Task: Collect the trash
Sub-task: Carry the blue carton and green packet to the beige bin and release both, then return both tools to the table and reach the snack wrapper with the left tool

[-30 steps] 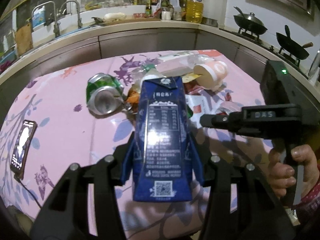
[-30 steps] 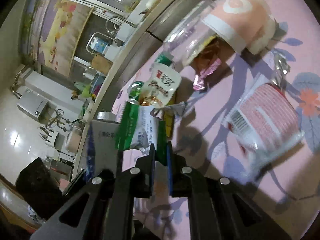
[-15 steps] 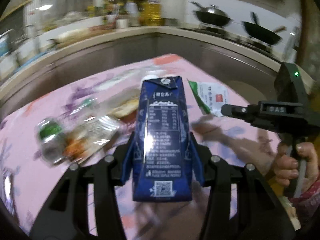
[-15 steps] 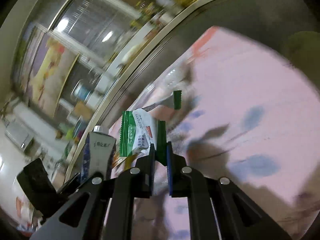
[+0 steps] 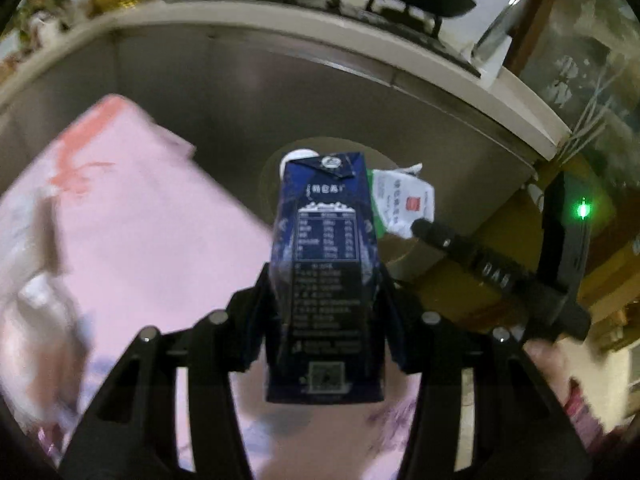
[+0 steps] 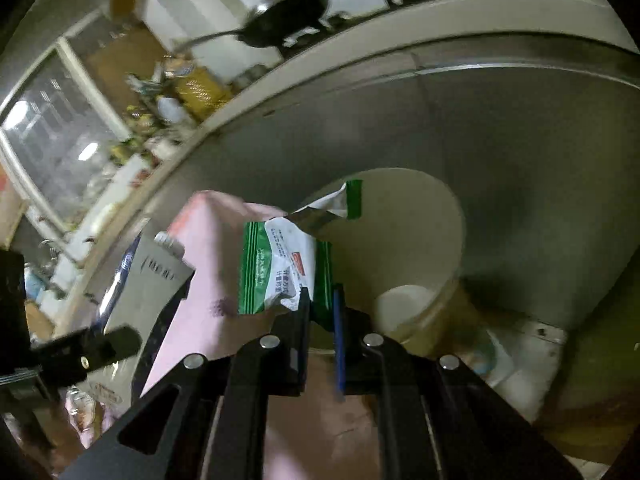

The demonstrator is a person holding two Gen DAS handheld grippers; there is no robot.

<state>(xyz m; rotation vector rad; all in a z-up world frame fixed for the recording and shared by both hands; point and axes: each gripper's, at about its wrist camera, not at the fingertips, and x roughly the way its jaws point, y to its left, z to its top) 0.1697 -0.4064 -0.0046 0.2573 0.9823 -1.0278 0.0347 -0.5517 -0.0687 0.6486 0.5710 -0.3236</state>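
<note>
Two pieces of trash are being carried, one in each gripper. A tall dark blue drink carton [image 5: 325,280] printed with white text is being clamped upright between the half-spread fingers of the left gripper [image 5: 324,332], past the corner of the pink-clothed bench [image 5: 132,232]. A green-and-white torn plastic snack wrapper [image 6: 286,268] is being pinched by its edge in the nearly closed right gripper [image 6: 322,320]. Both items are being held above a round cream-coloured plastic bin [image 6: 420,240] standing on the floor against the steel cabinet front [image 6: 520,140]. Something pale and round [image 6: 404,312] is lying inside the bin; what it is cannot be told.
</note>
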